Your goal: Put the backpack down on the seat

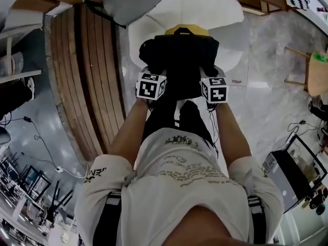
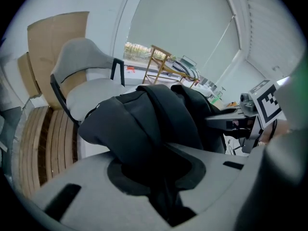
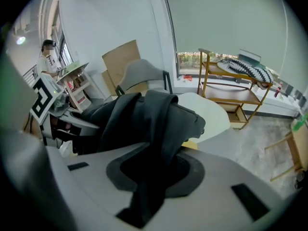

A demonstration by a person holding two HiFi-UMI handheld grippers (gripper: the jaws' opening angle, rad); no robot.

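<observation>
Two grey two-jaw grippers are in your hands, one each, and each carries one cube with black-and-white square markers. Nearest you, the left gripper (image 1: 149,80) (image 2: 161,177) has its jaws pinched on a dark strap of the one black fabric backpack (image 1: 179,55) (image 2: 144,124) (image 3: 144,114). The strap runs through the round cut-out between the jaws and fills the gap. The right gripper (image 1: 212,81) (image 3: 154,177) is clamped the same way on a second dark strap of that bag. So both grippers are closed on the backpack, one on each side, and they stand near each other with the bag's body just beyond them. One yellow patch (image 1: 197,31) shows at the bag's far edge.

The backpack is over the one white rounded seat (image 1: 205,9) (image 2: 91,93) (image 3: 211,112) of a single chair, covering its near part. You cannot tell from these views whether its bottom touches the seat. Behind the seat rises one grey curved backrest (image 2: 82,57) (image 3: 142,73) on a black frame. To your left lie brown wooden slats (image 1: 82,76).

Farther off, two pieces of brown cardboard (image 2: 55,35) stand against the wall. One wooden rack (image 3: 231,88) bears one black-and-white striped cloth (image 3: 245,67) by the window. One person in a white shirt (image 3: 48,61) stands at the far left of the right gripper view.
</observation>
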